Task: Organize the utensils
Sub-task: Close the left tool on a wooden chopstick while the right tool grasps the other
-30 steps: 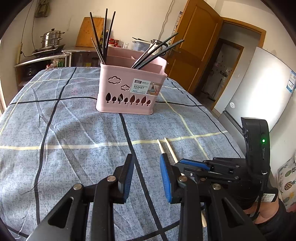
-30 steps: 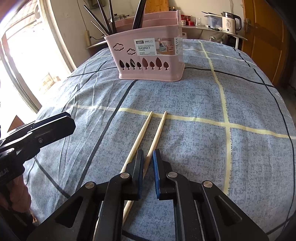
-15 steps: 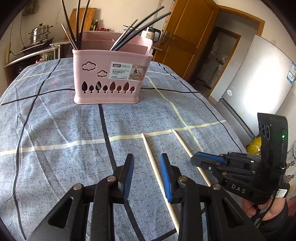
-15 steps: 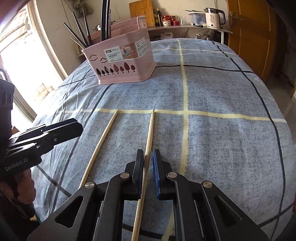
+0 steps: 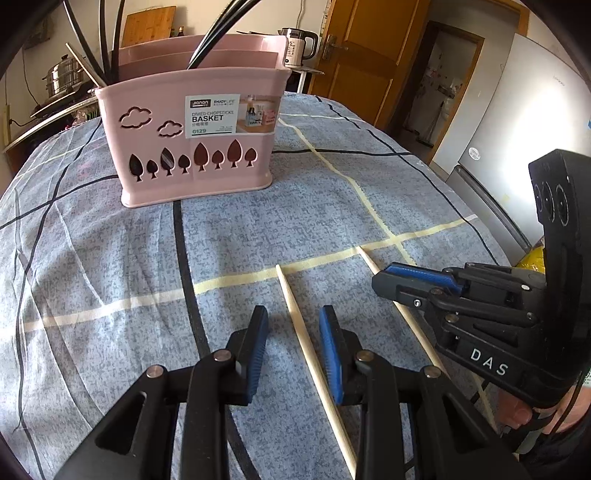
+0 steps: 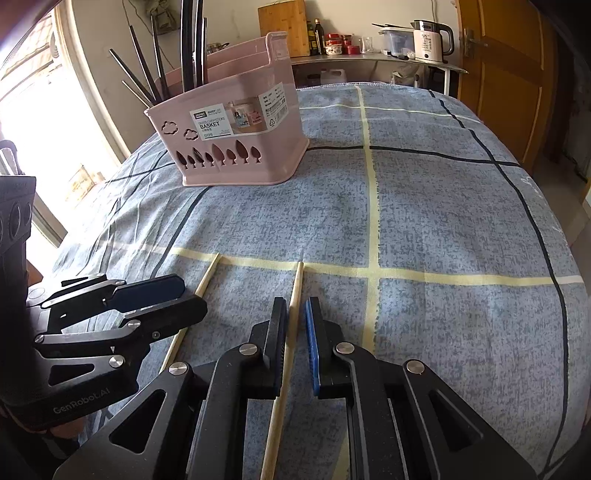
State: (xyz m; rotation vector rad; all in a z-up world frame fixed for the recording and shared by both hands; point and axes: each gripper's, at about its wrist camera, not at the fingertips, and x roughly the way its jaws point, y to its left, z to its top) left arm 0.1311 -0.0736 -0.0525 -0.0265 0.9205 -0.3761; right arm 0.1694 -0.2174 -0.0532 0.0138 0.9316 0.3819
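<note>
- Chopsticks, pale wood: two, lying side by side but apart on the blue checked cloth [image 5: 92,266] of the surface, tips toward the basket.
- Left chopstick [image 5: 308,343] runs between the spread jaws of the left tool [image 5: 293,325]; pads do not touch it.
- Right chopstick [image 6: 290,328] lies between the jaws of the right tool [image 6: 295,314], a narrow gap; near pad looks clear of it, far pad too close to call.
- Basket [image 5: 192,147]: one, pink, divided, upright at the far side, well apart from both chopsticks.
- Dark chopsticks [image 5: 107,40]: several standing tilted in the basket; exact count hidden by the frame edge.
- Around: kettle [image 6: 430,40], wooden door [image 5: 373,59], steel pot [image 5: 64,77], cutting board [image 6: 282,27], bottles and jars on a back counter.
- Nothing lies between tools and basket.
</note>
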